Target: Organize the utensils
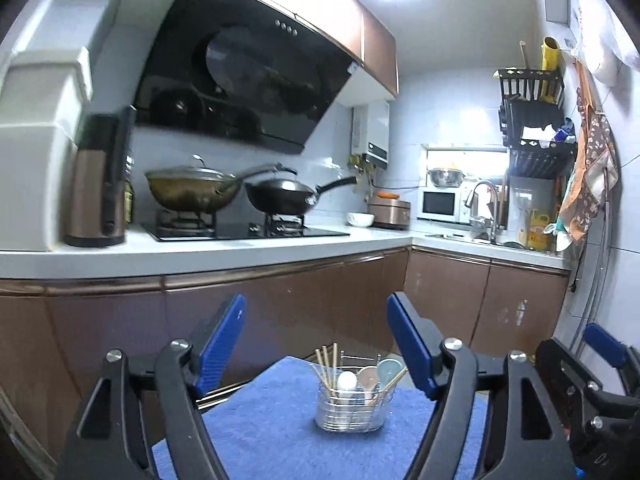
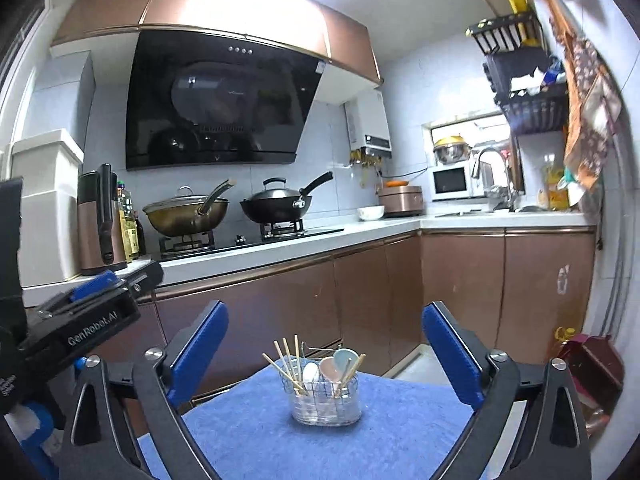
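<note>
The left gripper stands with its blue pads well apart, nothing between them and nothing touched; in its own view the fingers frame the lower centre of the frame. The right gripper is spread wider, also empty, its fingers to either side of the lower middle of the right wrist view.

The utensil holder, a clear wire-ringed tub, stands upright on the blue towel at lower centre, beyond both sets of fingertips. At its left, the chopsticks rise tips-up, long axes near vertical and fanned slightly. To their right, three spoons, white, pink and pale blue, stand bowl-up. One further chopstick leans to the right.
</note>
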`<action>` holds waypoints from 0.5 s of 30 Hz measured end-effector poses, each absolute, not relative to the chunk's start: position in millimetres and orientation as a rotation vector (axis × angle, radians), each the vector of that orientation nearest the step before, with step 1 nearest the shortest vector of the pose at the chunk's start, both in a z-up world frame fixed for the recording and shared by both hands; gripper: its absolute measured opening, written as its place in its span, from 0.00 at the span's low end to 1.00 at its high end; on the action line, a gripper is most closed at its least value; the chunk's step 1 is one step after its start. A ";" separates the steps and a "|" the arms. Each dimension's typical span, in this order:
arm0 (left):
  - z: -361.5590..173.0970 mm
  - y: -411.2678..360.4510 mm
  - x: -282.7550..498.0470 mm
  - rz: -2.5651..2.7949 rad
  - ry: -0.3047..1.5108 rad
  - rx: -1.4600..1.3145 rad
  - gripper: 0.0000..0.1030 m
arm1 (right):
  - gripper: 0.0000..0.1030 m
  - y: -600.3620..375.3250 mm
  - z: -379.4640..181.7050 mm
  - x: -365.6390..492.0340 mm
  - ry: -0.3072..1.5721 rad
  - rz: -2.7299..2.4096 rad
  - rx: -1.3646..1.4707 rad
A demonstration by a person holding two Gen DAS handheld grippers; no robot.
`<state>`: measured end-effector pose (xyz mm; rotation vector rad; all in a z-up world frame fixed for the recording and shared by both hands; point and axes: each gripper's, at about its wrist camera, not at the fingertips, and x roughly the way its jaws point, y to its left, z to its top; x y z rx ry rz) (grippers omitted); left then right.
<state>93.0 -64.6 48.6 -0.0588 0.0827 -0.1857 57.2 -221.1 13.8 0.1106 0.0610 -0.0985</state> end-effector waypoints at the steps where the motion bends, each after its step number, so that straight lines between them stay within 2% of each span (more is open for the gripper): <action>1: 49.8 -63.6 87.4 -0.173 0.082 -0.050 0.71 | 0.98 -220.1 14.5 51.9 0.055 -0.104 0.107; 15: 45.6 -49.2 40.6 -0.078 0.081 -0.039 0.72 | 1.00 -226.3 25.0 -11.4 -0.001 -0.226 0.064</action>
